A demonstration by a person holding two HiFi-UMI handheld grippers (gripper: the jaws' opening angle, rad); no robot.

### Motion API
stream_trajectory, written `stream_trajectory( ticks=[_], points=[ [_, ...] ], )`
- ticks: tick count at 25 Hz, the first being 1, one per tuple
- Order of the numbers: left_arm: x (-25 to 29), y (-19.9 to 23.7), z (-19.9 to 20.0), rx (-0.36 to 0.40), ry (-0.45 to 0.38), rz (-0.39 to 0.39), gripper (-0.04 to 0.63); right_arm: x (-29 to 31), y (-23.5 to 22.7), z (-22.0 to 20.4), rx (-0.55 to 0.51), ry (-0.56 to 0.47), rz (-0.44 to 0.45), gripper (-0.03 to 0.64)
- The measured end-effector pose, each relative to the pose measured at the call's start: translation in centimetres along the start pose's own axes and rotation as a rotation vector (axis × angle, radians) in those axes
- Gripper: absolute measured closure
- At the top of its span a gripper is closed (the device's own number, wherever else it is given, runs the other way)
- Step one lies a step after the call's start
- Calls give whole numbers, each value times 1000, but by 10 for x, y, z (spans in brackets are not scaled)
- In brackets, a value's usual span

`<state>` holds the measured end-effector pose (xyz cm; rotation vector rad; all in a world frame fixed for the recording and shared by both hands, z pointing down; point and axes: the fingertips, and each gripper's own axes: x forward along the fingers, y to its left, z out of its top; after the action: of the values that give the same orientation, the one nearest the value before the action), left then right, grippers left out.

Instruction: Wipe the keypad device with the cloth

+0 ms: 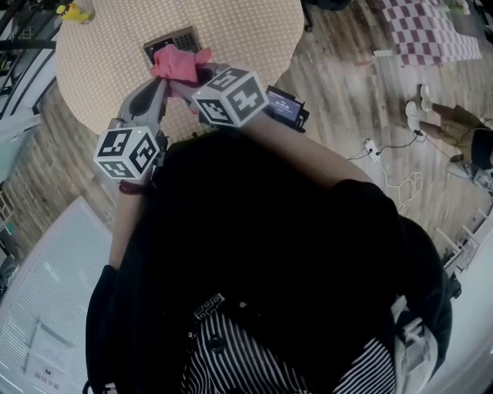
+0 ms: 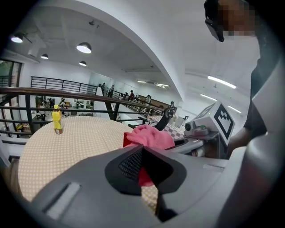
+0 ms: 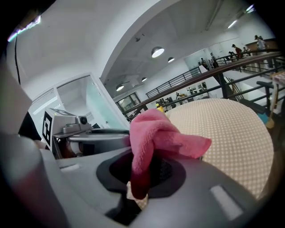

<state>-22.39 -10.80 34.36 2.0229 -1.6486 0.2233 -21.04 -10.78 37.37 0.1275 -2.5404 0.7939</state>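
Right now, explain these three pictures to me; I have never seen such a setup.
No robot: a person holds a two-jaw gripper in each hand. The head view looks down from the person's head; the other two come from cameras riding on the grippers. The marker cubes belong to the grippers. The left gripper and the right gripper are both shut on one pink cloth above a round table. A dark keypad device lies there, partly hidden by the cloth; a yellow bottle stands near the far edge.
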Motion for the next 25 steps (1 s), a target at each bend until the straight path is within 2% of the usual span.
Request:
stream_trajectory(
  ticks=[9, 16, 25],
  points=[
    [20, 52, -4, 8, 106, -42, 592, 56, -17, 4, 52, 62, -18, 555],
    [3, 106, -16, -1, 115, -22, 592, 111, -1, 2, 55, 92, -10, 555],
    [34, 143, -12, -8, 159, -60, 592, 144, -30, 18, 97, 100, -44, 555]
  ],
)
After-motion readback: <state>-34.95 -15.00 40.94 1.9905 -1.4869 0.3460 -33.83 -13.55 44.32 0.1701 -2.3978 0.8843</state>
